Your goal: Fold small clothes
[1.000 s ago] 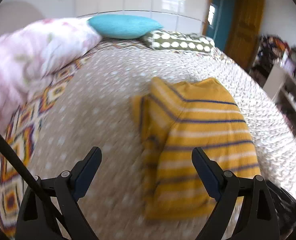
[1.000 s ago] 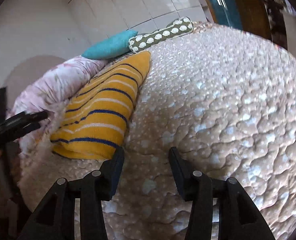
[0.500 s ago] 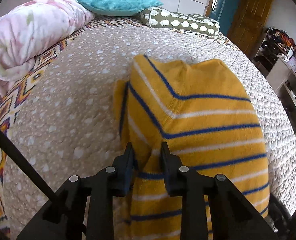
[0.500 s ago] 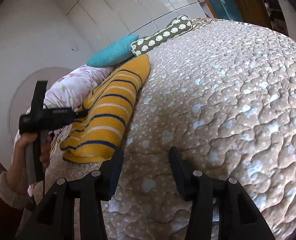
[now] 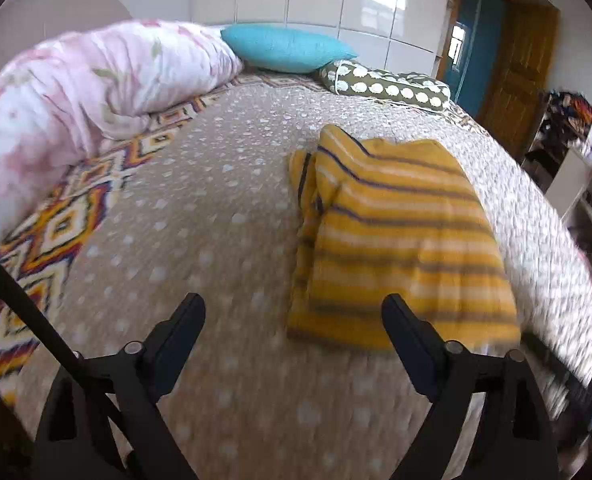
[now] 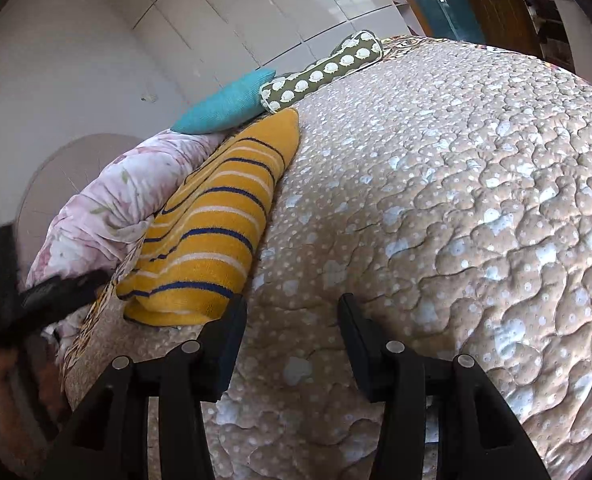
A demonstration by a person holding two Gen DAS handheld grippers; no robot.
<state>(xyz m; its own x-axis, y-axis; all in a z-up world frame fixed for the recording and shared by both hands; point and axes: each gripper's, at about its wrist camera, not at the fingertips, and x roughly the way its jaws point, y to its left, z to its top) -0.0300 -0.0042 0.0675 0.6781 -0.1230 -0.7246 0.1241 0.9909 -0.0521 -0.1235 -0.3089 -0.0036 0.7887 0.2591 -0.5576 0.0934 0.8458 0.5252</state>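
The left gripper (image 5: 294, 320), jaws just reopened and empty, hovers nearest the folded striped sweater (image 5: 400, 248), which stretches lengthwise ahead-right; the right gripper (image 6: 292, 328) waits half-open.

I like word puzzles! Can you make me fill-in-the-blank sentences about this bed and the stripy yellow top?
1. The yellow top has white and ____ stripes.
2. The top lies folded on the ____, with no gripper holding it.
3. The plain pillow is coloured ____.
4. The left hand-held gripper has just been opening; now its jaws are wide ____, with nothing between them.

Missing words: blue; bed; turquoise; open
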